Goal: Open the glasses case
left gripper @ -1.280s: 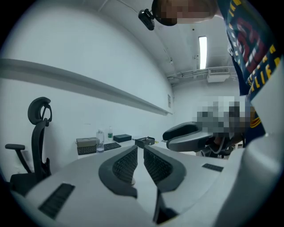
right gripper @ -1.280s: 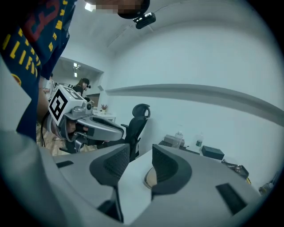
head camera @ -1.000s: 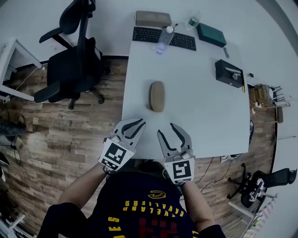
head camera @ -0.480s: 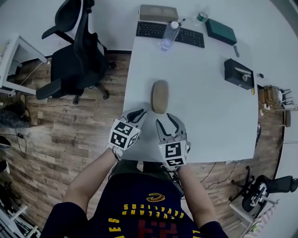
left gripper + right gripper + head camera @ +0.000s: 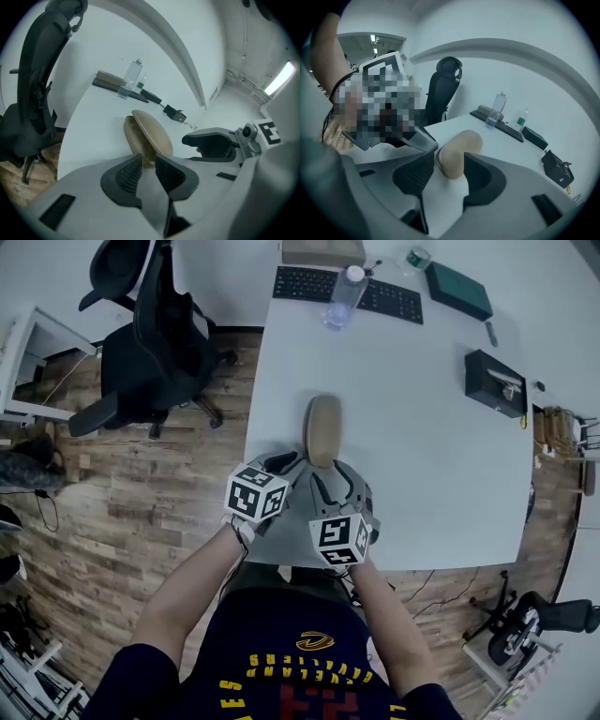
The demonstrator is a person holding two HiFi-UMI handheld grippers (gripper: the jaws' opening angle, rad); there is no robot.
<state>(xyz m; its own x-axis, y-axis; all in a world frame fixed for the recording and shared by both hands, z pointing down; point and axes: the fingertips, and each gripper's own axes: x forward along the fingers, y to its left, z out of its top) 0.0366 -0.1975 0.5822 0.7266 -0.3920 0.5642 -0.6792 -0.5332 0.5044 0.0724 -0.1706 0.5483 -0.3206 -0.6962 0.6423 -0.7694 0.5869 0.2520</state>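
A tan oval glasses case (image 5: 322,430) lies lengthwise on the white table (image 5: 422,474), and its lid looks down. My left gripper (image 5: 284,465) sits at the case's near left end, rolled over, with a narrow gap between its pads. In the left gripper view the case (image 5: 147,133) lies just past the fingertips, seam showing, and nothing is between the pads. My right gripper (image 5: 339,486) is just short of the near end. Its jaws are opening, and the case (image 5: 458,151) shows through the gap ahead of its pads (image 5: 418,172), untouched.
At the far edge stand a black keyboard (image 5: 347,289), a water bottle (image 5: 343,298), a tan box (image 5: 322,249) and a green box (image 5: 457,289). A black box (image 5: 494,381) sits at the right. A black office chair (image 5: 150,343) stands left of the table on the wood floor.
Both grippers have come down and forward from the table's near edge to the case's near end. The left gripper has rolled over. The case has not moved.
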